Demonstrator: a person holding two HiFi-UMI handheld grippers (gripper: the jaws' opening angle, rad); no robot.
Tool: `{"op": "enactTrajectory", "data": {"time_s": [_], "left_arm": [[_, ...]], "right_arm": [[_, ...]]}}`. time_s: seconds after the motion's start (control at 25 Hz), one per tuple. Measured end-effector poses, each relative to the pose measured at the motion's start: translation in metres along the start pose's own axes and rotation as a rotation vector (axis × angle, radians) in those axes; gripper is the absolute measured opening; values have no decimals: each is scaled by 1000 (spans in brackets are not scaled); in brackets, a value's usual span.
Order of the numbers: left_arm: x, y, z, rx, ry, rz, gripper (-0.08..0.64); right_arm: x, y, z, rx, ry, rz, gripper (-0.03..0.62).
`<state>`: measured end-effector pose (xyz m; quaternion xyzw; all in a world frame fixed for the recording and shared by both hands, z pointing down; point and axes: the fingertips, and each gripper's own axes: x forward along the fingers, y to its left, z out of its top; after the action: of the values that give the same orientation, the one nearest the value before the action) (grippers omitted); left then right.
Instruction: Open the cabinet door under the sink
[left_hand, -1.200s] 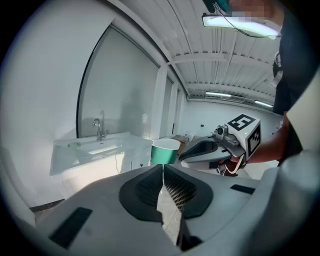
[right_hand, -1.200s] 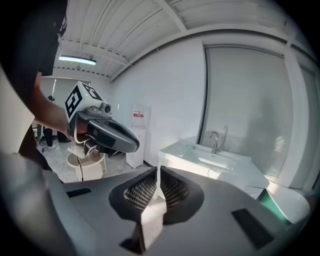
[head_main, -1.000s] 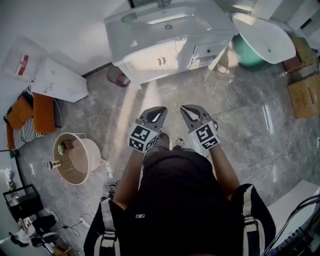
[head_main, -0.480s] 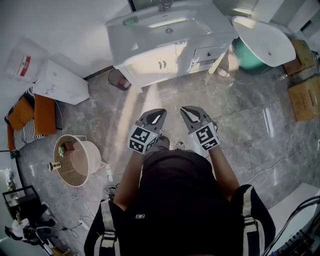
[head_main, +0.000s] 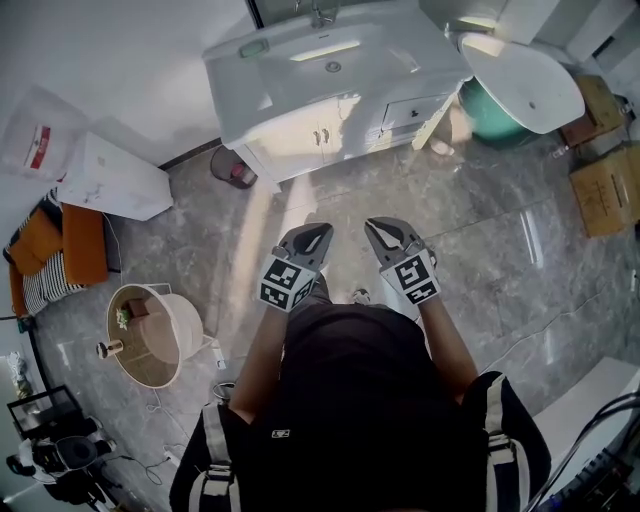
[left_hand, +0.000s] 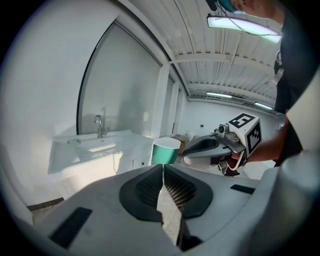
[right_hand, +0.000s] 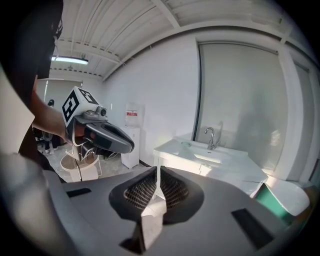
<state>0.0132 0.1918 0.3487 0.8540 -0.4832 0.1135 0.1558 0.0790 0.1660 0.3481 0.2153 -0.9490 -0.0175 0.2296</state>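
Cardboard boxes (head_main: 608, 185) at right, green tub (head_main: 495, 118) near them, perhaps a wicker basket (head_main: 186, 308) at left.

- Glossy grey marble-tile floor (head_main: 500, 250) reflects light.
- Plain white walls (head_main: 120, 50).
- Slatted white ceiling (left_hand: 200, 40) carries a long strip light (left_hand: 237, 23).
- Brown cardboard boxes (head_main: 605, 190) sit at the right edge.
- Orange cushion (head_main: 85, 245) lies at the left.
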Motion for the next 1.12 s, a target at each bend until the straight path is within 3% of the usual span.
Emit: {"op": "enactTrajectory", "data": {"time_s": [0.4, 0.64, 0.88, 1.12], "left_arm": [[3, 112, 2, -30, 37, -81, 17], [10, 172, -16, -32, 79, -178, 17], [36, 208, -32, -66, 86, -206, 17], [78, 224, -52, -55, 88, -209, 17]], "right_arm": [[103, -17, 19, 35, 72, -88, 75], [169, -35, 6, 128, 125, -188, 75], [224, -61, -31, 242, 158, -278, 77], [300, -107, -108, 334, 165, -332, 77]]}}
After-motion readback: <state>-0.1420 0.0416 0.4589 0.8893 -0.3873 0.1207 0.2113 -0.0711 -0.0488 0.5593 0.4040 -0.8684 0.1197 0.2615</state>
